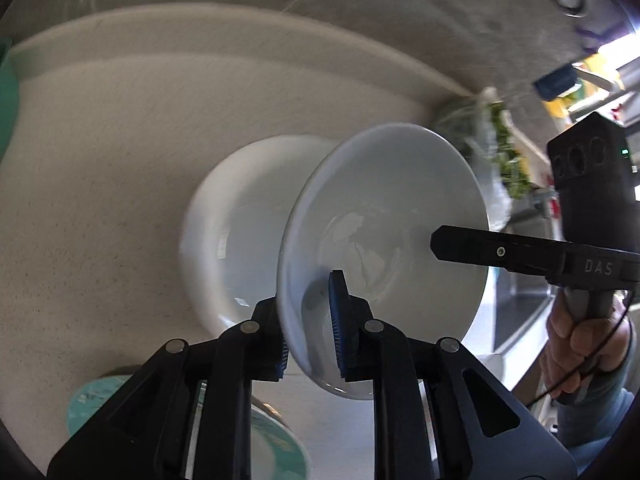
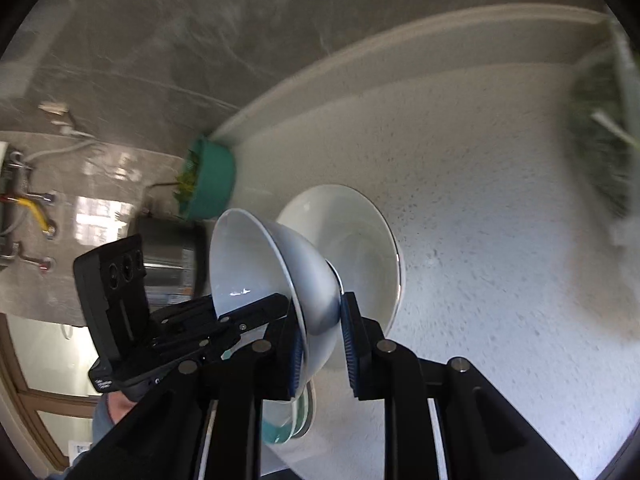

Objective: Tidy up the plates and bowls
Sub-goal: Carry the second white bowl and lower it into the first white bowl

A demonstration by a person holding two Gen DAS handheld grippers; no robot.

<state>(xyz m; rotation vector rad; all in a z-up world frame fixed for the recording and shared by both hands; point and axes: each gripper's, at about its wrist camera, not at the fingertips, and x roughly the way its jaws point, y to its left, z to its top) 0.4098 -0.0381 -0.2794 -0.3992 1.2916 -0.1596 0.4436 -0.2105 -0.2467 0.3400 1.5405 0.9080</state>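
Left wrist: white bowl rim clamped between left hand-held gripper pads.

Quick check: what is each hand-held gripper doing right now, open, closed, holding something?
Left hand-held gripper: closed on the rim of a white bowl.
Right hand-held gripper: closed on the same bowl's rim.

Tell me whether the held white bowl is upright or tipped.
Tipped: the white bowl stands on edge, its opening facing sideways, rim clamped by the left gripper and right gripper.
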